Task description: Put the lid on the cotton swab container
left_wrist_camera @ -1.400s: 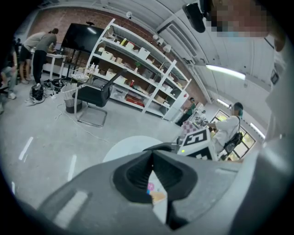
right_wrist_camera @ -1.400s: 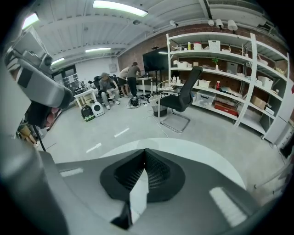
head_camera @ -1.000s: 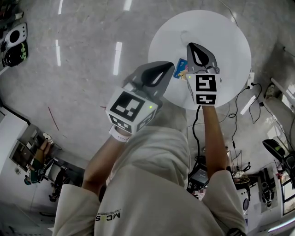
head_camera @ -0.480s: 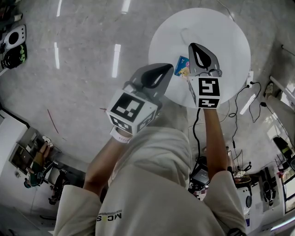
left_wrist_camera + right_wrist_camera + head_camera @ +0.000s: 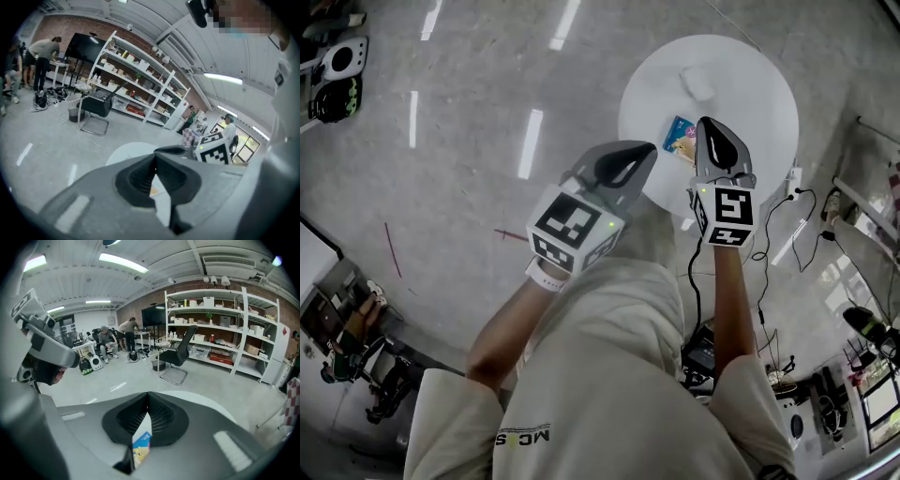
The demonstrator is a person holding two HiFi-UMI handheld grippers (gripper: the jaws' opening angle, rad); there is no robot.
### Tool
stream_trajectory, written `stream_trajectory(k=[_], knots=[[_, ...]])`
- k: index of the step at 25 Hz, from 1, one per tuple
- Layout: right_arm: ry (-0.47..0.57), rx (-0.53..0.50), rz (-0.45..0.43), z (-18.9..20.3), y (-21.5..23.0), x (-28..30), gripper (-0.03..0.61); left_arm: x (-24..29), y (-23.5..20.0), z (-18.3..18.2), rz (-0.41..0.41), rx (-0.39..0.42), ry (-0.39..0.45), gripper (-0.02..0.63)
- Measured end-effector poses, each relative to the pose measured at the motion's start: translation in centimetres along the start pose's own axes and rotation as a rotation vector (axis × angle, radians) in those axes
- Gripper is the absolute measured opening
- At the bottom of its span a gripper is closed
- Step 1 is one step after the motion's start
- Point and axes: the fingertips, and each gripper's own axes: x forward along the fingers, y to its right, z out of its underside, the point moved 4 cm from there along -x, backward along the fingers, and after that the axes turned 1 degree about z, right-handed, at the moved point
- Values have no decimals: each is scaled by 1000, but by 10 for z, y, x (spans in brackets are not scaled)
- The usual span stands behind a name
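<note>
Cotton swab container (image 5: 679, 138): lies flat on the round white table (image 5: 759, 84), printed face up, long axis running away from me, slightly slanted. It sits just left of my right gripper (image 5: 710, 123), under its tip, untouched. Right jaws pressed together, pinching nothing. Left gripper (image 5: 649, 147) also closed and empty, over the table's near-left edge. Pale lid (image 5: 696, 82) lies farther back, apart from the container.

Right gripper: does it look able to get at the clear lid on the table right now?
Probably yes. The lid lies alone on the table beyond the right gripper, nothing between; the cotton swab container sits aside. Its jaws are shut and must open first.
</note>
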Motion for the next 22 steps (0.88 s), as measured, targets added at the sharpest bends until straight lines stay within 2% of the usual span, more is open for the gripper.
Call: stream_trajectory(k=[7, 12, 16, 22], knots=[[69, -9, 15, -41, -46, -88, -3, -68, 58, -14, 33, 62, 41, -2], [104, -29, 21, -64, -62, -143, -3, -105, 89, -24, 34, 82, 107, -2], [158, 46, 11, -68, -56, -187, -3, -105, 112, -21, 52, 88, 143, -2], [214, 129, 8, -87, -104, -233, -3, -179, 126, -31, 29, 107, 218, -2]])
